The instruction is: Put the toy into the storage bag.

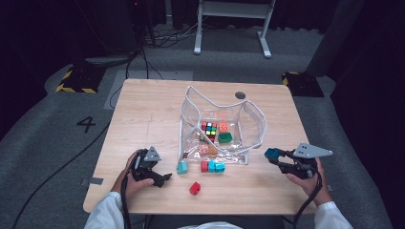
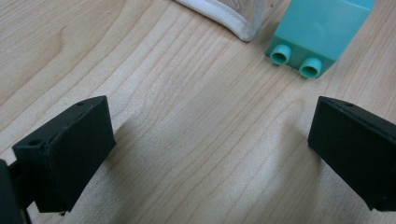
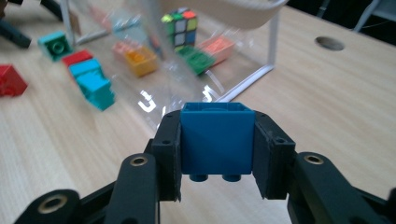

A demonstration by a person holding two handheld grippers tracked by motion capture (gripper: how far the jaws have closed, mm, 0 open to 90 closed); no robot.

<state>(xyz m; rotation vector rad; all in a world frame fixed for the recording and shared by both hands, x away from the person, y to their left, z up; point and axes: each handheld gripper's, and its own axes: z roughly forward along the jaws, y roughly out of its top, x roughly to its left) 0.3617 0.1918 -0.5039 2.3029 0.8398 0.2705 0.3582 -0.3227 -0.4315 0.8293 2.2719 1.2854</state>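
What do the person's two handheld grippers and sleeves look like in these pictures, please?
Both the left gripper and the right gripper are black, each with two blocky black jaws and a grey three-cornered plate on top. The right gripper's linkage arms carry brass-coloured pivot rings. A black cable trails from each gripper towards the person, who wears white sleeves.

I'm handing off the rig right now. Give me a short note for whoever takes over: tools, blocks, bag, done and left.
Right tool: shut on a blue block, right of the clear bag.
Left tool: open, holding nothing, low over the table near a teal block.
Done: a puzzle cube, green block and orange blocks already lie in the bag.
Left: bag the blue block, then probably the red block and the loose ones at the bag's front edge.
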